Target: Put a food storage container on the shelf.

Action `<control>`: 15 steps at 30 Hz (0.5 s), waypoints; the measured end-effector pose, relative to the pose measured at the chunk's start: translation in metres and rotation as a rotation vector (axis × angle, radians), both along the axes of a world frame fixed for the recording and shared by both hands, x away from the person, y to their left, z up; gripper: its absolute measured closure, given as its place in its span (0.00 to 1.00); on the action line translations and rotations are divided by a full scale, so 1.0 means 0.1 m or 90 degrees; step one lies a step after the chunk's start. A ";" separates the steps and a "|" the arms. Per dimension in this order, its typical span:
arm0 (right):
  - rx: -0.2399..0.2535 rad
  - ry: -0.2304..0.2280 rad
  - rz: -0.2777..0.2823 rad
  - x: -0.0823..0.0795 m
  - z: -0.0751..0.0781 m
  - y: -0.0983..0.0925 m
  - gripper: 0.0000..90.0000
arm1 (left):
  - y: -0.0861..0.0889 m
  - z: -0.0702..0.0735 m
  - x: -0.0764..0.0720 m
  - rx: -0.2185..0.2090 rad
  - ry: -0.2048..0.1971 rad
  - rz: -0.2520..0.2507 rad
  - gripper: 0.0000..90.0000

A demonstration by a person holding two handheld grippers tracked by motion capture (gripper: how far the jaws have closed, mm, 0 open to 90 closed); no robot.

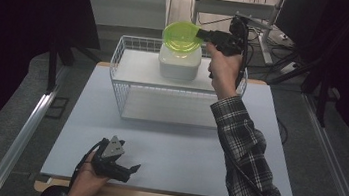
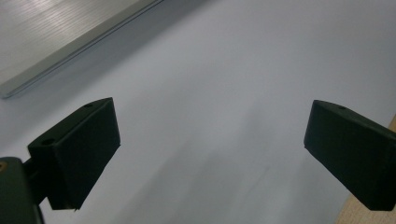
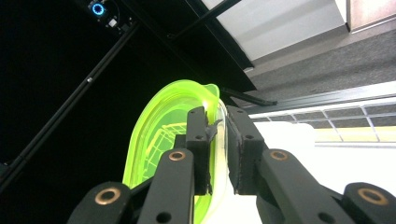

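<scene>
A translucent bright green lid [image 1: 182, 37] hangs tilted just above a white plastic container [image 1: 179, 64], which stands in a white wire basket [image 1: 121, 66] at the back of the table. My right gripper [image 1: 203, 34] reaches in from the right and is shut on the lid's rim. In the right gripper view the lid [image 3: 159, 135] stands on edge, its rim pinched between the jaws of the right gripper [image 3: 217, 116]. My left gripper [image 1: 130, 172] rests near the table's front edge, open. Between the jaws of the left gripper [image 2: 210, 140] lies nothing but bare table.
The pale table top [image 1: 181, 149] spreads between the basket and the front edge. Metal rails [image 1: 28, 125] run along both sides of the table. Stands and cables [image 1: 271, 34] crowd the back right behind the basket.
</scene>
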State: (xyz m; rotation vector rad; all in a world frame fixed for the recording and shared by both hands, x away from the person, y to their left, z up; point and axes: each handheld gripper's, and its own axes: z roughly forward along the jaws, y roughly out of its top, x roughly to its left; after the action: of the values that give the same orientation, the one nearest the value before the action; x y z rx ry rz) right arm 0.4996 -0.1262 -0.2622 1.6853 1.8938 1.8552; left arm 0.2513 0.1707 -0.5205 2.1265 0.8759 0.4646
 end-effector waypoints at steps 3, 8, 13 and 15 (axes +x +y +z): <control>-0.023 -0.004 -0.004 0.01 0.00 0.01 0.81 | -0.01 0.00 0.00 0.001 -0.001 -0.001 0.04; -0.016 0.004 0.000 0.04 -0.02 0.00 0.80 | -0.01 0.00 0.00 0.003 -0.002 -0.002 0.04; -0.007 0.012 0.007 0.08 -0.04 -0.02 0.80 | -0.01 0.00 0.00 0.003 -0.001 -0.004 0.04; 0.007 0.020 0.019 0.09 -0.05 -0.02 0.78 | -0.01 -0.01 0.00 0.003 -0.001 -0.004 0.04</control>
State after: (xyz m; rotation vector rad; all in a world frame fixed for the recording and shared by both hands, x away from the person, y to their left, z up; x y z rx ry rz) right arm 0.5083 -0.1284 -0.2674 1.7093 1.9339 1.8632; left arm 0.2516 0.1694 -0.5210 2.1321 0.8686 0.4654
